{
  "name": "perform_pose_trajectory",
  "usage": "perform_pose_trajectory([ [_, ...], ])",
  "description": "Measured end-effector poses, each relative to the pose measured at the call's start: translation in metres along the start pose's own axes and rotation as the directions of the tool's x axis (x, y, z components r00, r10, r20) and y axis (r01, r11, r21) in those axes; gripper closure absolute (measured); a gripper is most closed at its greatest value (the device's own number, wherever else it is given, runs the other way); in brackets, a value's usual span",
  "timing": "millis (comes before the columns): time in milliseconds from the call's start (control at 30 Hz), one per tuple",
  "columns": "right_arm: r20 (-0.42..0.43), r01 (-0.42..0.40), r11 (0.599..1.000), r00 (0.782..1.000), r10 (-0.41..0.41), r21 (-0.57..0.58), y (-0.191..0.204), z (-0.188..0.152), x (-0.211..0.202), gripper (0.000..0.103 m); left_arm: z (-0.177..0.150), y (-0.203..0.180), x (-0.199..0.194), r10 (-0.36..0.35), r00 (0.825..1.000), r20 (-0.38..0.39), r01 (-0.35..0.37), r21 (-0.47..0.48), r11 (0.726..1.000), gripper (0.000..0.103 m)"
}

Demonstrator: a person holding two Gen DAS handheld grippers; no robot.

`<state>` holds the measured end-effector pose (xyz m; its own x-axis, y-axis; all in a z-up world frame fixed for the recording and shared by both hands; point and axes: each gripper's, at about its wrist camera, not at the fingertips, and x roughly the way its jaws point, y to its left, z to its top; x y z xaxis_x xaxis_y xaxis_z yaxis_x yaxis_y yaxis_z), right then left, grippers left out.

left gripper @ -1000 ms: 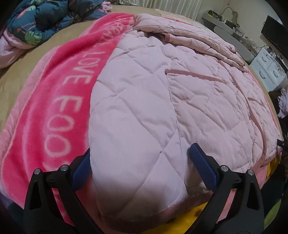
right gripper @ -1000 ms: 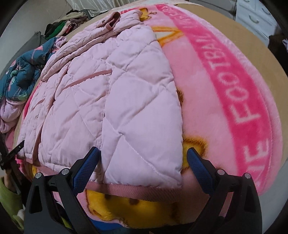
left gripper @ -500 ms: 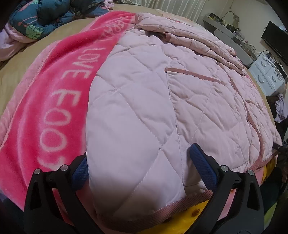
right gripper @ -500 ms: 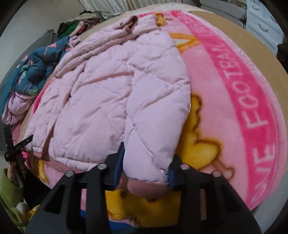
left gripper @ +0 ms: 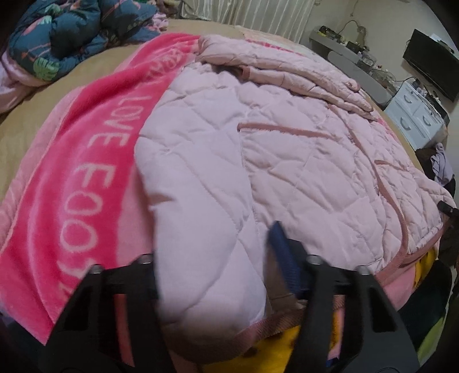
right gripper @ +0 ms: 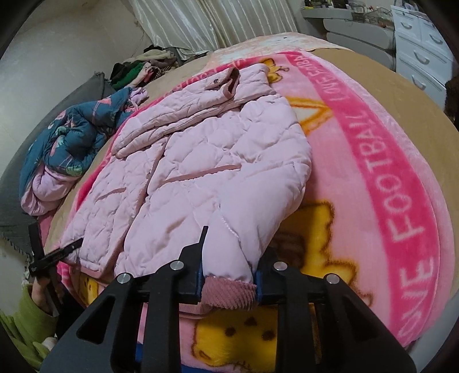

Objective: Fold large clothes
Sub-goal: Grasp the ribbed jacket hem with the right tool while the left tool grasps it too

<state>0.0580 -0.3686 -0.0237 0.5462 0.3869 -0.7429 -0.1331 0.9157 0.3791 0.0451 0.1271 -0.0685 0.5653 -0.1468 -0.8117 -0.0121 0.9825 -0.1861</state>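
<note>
- Pink quilted jacket (right gripper: 200,172) spread front-up on a pink blanket (right gripper: 381,178), lower hem at the near edge of the bed (right gripper: 401,74).
- Collar (right gripper: 229,83) at the far end of the jacket, a folded sleeve (left gripper: 287,69) lying across the chest below it.
- Right gripper (right gripper: 228,282) pinching the ribbed hem (right gripper: 226,295) at the jacket's near right corner; jaws just drawn together, both pads pressed against the padded fabric bunched between them.
- That corner lifted off the blanket, with a yellow cartoon print (right gripper: 238,338) exposed beneath.
- Left gripper (left gripper: 212,275) at the near left corner of the jacket, a thick roll of quilted fabric between its 2 fingers; jaws just narrowing, blue right pad (left gripper: 282,258) against the fabric, left finger blurred, so cannot tell whether the pinch is firm.
- Left gripper also visible in the right wrist view at the jacket's far near corner, only as a dark tip (right gripper: 57,254), with a hand (right gripper: 43,292) in a green sleeve (right gripper: 23,324) below it.
- White lettering "LOVE FOO…" (left gripper: 94,178) along the blanket's bright pink band beside the jacket's left edge.
- Dark blue patterned quilt (left gripper: 71,37) bunched at the far left corner of the bed, well apart from the jacket.
- White drawer unit (left gripper: 416,114) and a dark screen (left gripper: 430,69) beyond the right edge of the bed; pale curtain (right gripper: 206,23) behind the far edge.
</note>
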Motion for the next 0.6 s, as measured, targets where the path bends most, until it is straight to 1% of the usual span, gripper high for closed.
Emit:
perform_pose_trajectory([
  [33, -0.011, -0.002, 1.000, 1.000, 0.002, 0.006, -0.002, -0.001, 0.002, 0.075, 0.001, 0.000, -0.002, 0.000, 1.000, 0.006, 0.000, 0.002, 1.000, 0.073],
  [67, -0.016, 0.001, 1.000, 1.000, -0.001, 0.011, -0.003, -0.003, 0.003, 0.073, 0.003, 0.001, -0.005, -0.001, 1.000, 0.016, 0.001, 0.005, 1.000, 0.078],
  [100, -0.021, -0.002, 1.000, 1.000, 0.003, 0.018, -0.004, -0.004, 0.004, 0.070, 0.004, 0.001, -0.006, -0.010, 1.000, 0.021, 0.010, 0.003, 1.000, 0.079],
  [167, -0.044, -0.017, 0.999, 0.999, 0.018, 0.033, -0.007, -0.008, 0.008, 0.055, 0.006, 0.001, -0.010, -0.021, 0.999, 0.027, 0.021, 0.003, 1.000, 0.083],
  [267, -0.084, -0.002, 0.999, 0.996, 0.005, 0.032, -0.007, -0.014, 0.015, 0.043, 0.009, -0.003, -0.014, -0.027, 0.999, 0.041, 0.027, 0.015, 1.000, 0.086],
  [300, -0.097, 0.005, 0.999, 0.995, -0.002, 0.034, -0.007, -0.016, 0.018, 0.042, 0.010, -0.004, -0.016, -0.030, 0.998, 0.046, 0.030, 0.016, 0.999, 0.086],
  [367, -0.139, 0.024, 0.999, 0.990, -0.019, 0.039, -0.008, -0.021, 0.027, 0.032, 0.012, -0.006, -0.019, -0.036, 0.998, 0.055, 0.035, 0.019, 0.999, 0.087],
  [433, -0.180, 0.040, 0.998, 0.983, -0.031, 0.045, -0.009, -0.026, 0.035, 0.030, 0.014, -0.008, -0.022, -0.040, 0.997, 0.062, 0.038, 0.024, 0.999, 0.087],
  [500, -0.213, 0.037, 0.998, 0.977, -0.023, 0.059, -0.011, -0.033, 0.044, 0.028, 0.015, -0.009, -0.023, -0.039, 0.997, 0.065, 0.038, 0.028, 0.999, 0.088],
  [533, -0.211, 0.037, 0.997, 0.977, -0.023, 0.061, -0.011, -0.034, 0.044, 0.028, 0.015, -0.009, -0.024, -0.038, 0.997, 0.063, 0.037, 0.029, 0.999, 0.088],
  [600, -0.201, 0.030, 0.998, 0.979, -0.018, 0.057, -0.011, -0.036, 0.042, 0.035, 0.012, -0.006, -0.023, -0.035, 0.998, 0.052, 0.034, 0.026, 0.999, 0.087],
])
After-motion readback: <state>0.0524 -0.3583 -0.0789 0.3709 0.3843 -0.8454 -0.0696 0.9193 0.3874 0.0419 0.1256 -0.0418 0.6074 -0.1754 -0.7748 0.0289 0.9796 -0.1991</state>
